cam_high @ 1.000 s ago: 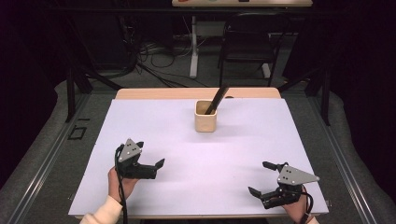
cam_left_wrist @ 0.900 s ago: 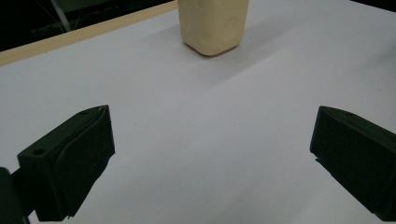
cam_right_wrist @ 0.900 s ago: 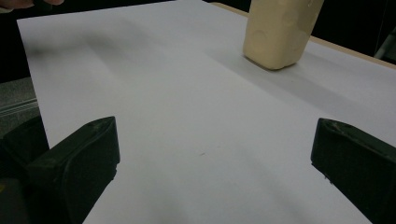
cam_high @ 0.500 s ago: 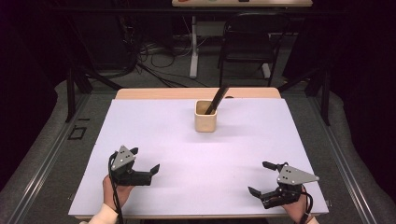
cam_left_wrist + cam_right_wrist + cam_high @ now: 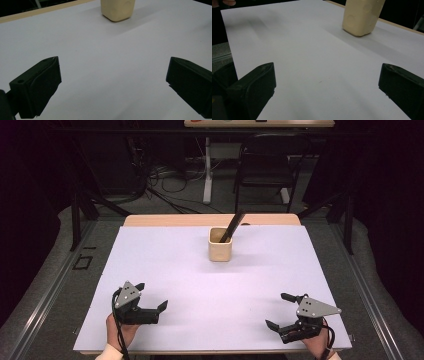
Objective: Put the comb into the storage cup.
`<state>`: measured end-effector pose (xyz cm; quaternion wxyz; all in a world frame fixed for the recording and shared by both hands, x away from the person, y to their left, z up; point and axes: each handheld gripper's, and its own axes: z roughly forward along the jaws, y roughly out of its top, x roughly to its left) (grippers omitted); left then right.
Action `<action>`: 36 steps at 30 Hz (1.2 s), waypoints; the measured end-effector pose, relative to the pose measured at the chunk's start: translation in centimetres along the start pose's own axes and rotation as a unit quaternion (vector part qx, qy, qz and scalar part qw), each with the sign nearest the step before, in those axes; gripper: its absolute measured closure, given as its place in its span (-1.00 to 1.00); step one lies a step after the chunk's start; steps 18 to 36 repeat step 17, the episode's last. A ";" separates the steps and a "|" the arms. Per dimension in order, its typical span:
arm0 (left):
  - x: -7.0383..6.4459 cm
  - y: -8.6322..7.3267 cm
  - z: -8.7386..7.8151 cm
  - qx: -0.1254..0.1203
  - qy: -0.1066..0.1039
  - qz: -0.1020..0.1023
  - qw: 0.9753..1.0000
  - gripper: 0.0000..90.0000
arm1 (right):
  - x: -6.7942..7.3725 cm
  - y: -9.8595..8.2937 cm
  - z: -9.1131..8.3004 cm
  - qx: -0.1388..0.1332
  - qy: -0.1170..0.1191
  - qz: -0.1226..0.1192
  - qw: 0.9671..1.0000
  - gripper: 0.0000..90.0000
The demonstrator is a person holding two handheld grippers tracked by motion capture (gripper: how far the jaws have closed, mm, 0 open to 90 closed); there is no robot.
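Note:
A cream square cup [image 5: 220, 248] stands at the far middle of the white table sheet [image 5: 200, 275], with a black stick-like tool [image 5: 232, 226] leaning out of it to the right. My left gripper [image 5: 151, 296] rests near the front left edge, jaws wide apart and empty. My right gripper [image 5: 278, 311] sits near the front right edge, also open with nothing between its jaws. The cup [image 5: 117, 9] lies far ahead in the left gripper view, and the cup [image 5: 361, 16] stands at the upper right in the right gripper view.
A wooden table edge [image 5: 210, 220] runs along the far side of the sheet. Behind the table are a black chair [image 5: 267, 167], cables on the floor and a white post [image 5: 207, 170]. Grey padded floor flanks both sides.
My left gripper has drawn back toward the front edge of the table and a little left. The right gripper and the cup have stayed put.

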<state>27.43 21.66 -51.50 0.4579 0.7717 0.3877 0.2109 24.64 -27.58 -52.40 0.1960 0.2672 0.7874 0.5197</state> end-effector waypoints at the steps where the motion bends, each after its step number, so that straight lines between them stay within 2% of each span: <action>1: 0.0 -0.1 -0.1 0.002 0.001 0.000 1.000 -1.00 | 0.0 0.0 0.0 0.000 0.000 0.000 1.000 -0.99; 12: -0.3 -1.3 -0.8 0.008 0.003 -0.017 1.000 -1.00 | -0.1 0.0 -0.1 0.001 -0.002 0.000 1.000 -0.99; 17: -0.7 -1.9 -0.6 0.024 -0.001 -0.011 1.000 -1.00 | -0.2 -0.1 -0.1 0.001 -0.001 0.001 1.000 -0.99; 36: -0.7 -1.9 -0.6 0.024 -0.001 -0.011 1.000 -1.00 | -0.2 -0.1 -0.1 0.001 -0.001 0.001 1.000 -0.99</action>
